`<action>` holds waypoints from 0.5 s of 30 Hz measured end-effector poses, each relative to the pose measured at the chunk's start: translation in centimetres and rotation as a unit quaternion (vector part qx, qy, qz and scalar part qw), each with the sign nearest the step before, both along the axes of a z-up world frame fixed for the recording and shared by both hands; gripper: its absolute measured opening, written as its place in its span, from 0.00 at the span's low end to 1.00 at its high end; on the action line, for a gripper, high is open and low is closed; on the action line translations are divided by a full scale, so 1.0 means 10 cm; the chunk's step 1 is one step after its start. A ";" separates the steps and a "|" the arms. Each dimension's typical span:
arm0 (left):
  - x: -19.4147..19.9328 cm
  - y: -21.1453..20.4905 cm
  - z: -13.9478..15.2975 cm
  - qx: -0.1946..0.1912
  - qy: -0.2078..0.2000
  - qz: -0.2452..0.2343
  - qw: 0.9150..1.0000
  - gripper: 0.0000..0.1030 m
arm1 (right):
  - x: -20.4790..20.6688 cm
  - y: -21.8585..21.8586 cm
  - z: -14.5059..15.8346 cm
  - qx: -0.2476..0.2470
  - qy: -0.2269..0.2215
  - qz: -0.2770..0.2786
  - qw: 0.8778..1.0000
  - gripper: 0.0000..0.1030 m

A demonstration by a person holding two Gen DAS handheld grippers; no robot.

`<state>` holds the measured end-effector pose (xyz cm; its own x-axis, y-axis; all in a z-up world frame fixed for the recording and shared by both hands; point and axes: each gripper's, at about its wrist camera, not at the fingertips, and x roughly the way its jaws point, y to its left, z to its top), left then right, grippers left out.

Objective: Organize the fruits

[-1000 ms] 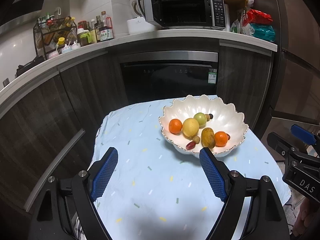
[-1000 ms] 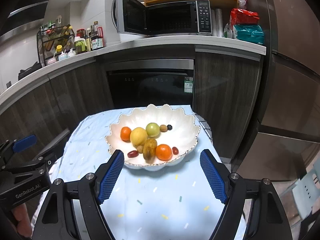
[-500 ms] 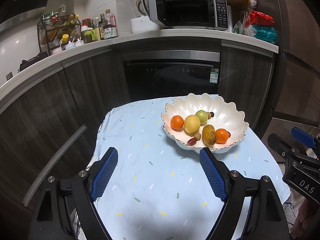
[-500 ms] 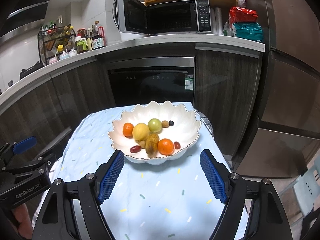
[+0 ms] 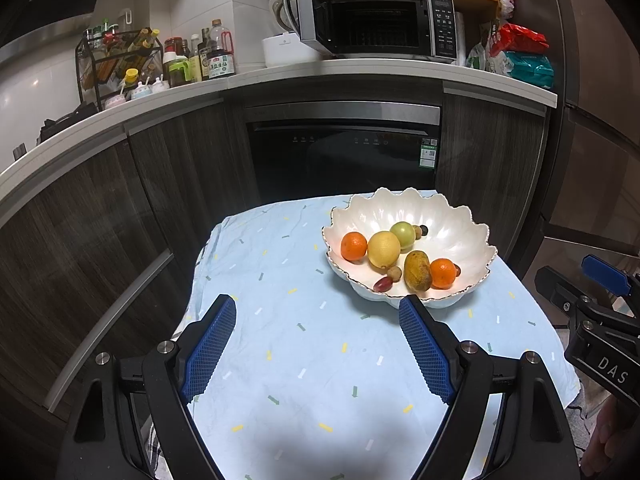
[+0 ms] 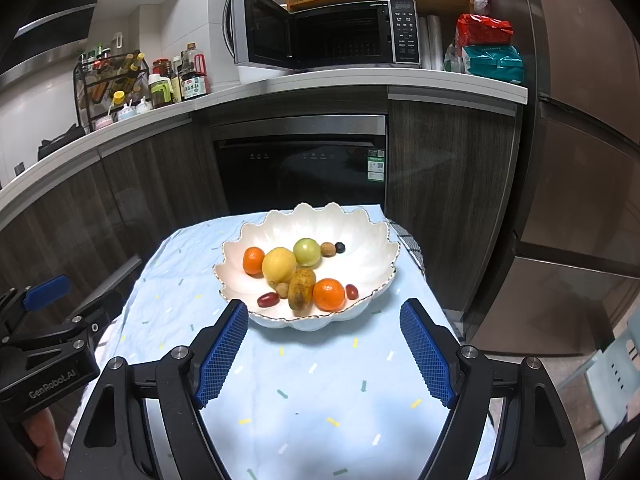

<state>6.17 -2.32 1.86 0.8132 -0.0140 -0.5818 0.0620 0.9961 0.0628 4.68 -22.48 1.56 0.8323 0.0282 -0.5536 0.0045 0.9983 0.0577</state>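
A white scalloped bowl (image 5: 456, 232) (image 6: 360, 236) sits on a small table with a light blue cloth (image 5: 304, 344) (image 6: 320, 376). In it lie two oranges (image 5: 353, 245) (image 6: 329, 293), a yellow lemon (image 5: 383, 249) (image 6: 279, 265), a green fruit (image 5: 402, 233) (image 6: 307, 251), a brownish oval fruit (image 5: 417, 270) (image 6: 301, 288) and several small dark red and brown fruits. My left gripper (image 5: 318, 316) is open and empty, short of the bowl and to its left. My right gripper (image 6: 324, 320) is open and empty, just short of the bowl's near rim.
A dark oven front (image 5: 344, 160) and wooden cabinets stand behind the table. On the counter are an open microwave (image 6: 320, 36), a bottle rack (image 5: 120, 64) and snack bags (image 6: 488, 52). A fridge (image 6: 580, 160) stands at the right.
Both grippers have drawn back and risen a little from the bowl, so it looks smaller and farther. The fruits have not moved. Both grippers stayed open.
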 end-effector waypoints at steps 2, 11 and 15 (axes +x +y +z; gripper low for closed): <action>0.00 0.00 0.00 0.000 -0.001 0.001 1.000 0.81 | 0.00 -0.01 0.00 0.000 0.000 0.000 1.000 0.77; 0.00 0.00 0.01 -0.001 -0.001 0.001 1.000 0.81 | 0.00 0.00 0.00 0.000 0.000 0.000 1.000 0.77; 0.00 0.00 0.01 -0.001 -0.001 0.001 1.000 0.81 | 0.00 0.00 0.00 0.000 0.000 -0.001 1.000 0.77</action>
<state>6.13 -2.30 1.95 0.8145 -0.0129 -0.5800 0.0594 0.9963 0.0613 4.68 -22.47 1.54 0.8323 0.0278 -0.5536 0.0056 0.9983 0.0585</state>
